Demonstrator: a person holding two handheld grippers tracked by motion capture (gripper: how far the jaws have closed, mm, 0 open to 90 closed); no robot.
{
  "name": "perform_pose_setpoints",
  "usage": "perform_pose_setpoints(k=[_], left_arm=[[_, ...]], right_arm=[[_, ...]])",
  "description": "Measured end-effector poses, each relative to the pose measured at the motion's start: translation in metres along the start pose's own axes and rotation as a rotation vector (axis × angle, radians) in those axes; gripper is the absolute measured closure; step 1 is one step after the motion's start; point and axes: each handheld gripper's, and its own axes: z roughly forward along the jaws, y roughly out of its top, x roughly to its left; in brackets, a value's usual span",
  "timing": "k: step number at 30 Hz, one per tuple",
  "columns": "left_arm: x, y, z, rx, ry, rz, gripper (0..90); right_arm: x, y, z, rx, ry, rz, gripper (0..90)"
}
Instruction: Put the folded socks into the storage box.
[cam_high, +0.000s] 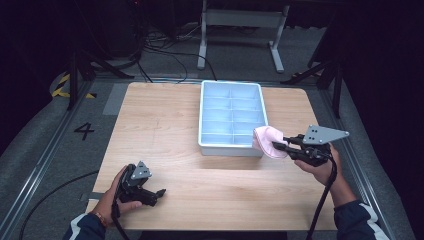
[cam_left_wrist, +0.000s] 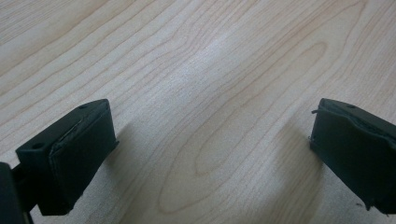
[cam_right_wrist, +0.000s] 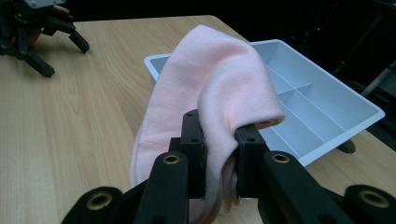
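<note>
Pink cloth (cam_right_wrist: 219, 88) pinched in my R gripper (cam_high: 281, 145), hanging at near-right corner of divided tray (cam_high: 205, 115) | tray lies just left of jaws, long axis running away from me | L gripper (cam_high: 159, 193) jaws apart, idle on table (cam_high: 160, 120), well off.

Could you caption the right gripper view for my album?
Right gripper jaws pinch a pink cloth beside a white divided tray on a wooden table.

Lab: floor cables (cam_high: 165, 47), numbered floor marking (cam_high: 84, 131)
</note>
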Motion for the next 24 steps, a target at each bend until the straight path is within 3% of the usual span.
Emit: perform_pose_setpoints(k=[14, 24], left_arm=[[0.000, 0.000, 0.000, 0.000, 0.001, 0.000, 0.4], [0.000, 0.000, 0.000, 0.000, 0.001, -0.001, 0.4]], right_arm=[[-0.020, 0.007, 0.013, 0.022, -0.028, 0.021, 77.7], [-0.028, 0.012, 0.033, 0.058, -0.028, 0.011, 77.7]])
